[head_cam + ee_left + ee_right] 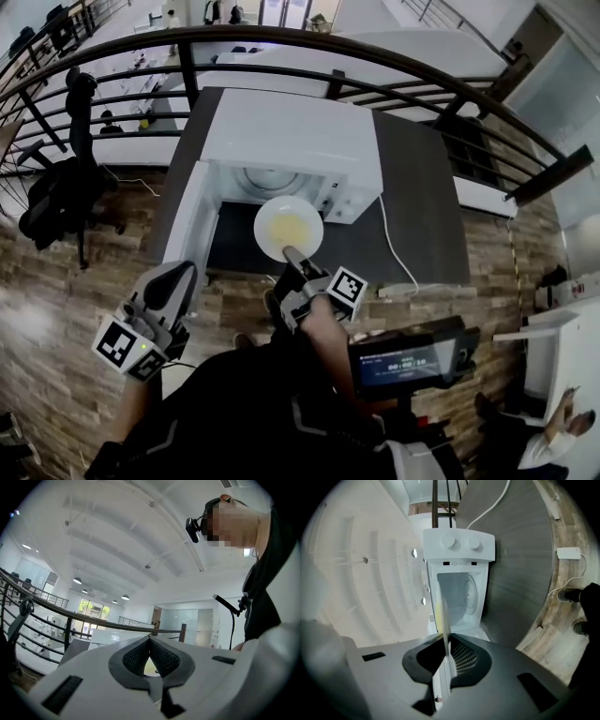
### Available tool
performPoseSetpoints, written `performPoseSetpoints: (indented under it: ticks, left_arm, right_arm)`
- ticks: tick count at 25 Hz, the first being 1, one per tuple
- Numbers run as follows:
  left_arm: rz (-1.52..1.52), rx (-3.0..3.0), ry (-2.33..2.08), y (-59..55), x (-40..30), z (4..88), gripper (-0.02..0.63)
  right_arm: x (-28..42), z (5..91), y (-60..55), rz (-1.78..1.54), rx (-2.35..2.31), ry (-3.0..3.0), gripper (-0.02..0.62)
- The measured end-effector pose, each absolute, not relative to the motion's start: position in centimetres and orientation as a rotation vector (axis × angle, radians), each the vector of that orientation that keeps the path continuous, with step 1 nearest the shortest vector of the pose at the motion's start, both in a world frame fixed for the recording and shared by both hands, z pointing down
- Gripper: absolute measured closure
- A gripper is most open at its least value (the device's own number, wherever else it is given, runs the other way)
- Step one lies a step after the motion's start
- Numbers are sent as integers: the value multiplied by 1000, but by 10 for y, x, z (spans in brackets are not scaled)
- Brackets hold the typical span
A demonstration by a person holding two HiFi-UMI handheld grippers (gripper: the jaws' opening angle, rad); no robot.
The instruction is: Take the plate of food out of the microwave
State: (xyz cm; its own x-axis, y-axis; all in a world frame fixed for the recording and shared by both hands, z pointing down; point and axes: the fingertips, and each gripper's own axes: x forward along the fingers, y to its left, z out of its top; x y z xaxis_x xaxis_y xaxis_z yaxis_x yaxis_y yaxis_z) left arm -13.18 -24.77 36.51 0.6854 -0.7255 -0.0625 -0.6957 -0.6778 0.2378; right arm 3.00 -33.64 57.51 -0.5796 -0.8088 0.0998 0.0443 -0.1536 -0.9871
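Observation:
A white microwave [281,141] stands on a dark table [422,187], its door [185,230] swung open to the left. In front of the opening hangs a white plate [288,228] with yellow food, level and outside the cavity. My right gripper [292,253] is shut on the plate's near rim. In the right gripper view the plate [444,616] shows edge-on between the pads of the right gripper [447,644], with the empty cavity [459,597] beyond. My left gripper [176,286] hovers low beside the door's outer edge; its jaws [150,639] meet at the tips, holding nothing.
A white cable [394,244] runs from the microwave across the table to its front edge. A dark curved railing [375,56] runs behind the table. A chair draped with black clothing [66,187] stands at the left. A person [553,431] is at the lower right.

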Motion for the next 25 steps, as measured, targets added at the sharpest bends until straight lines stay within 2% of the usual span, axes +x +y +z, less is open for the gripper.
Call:
performPoseSetpoints:
  ticks: [6, 25]
  left_arm:
    - [-121, 2742, -1112, -236, -130, 389, 604]
    - [-52, 2701, -1129, -255, -20, 390, 604]
  right_arm:
    - [35, 561, -306, -1765, -880, 1517, 572]
    - [127, 527, -289, -1798, -821, 1629, 572]
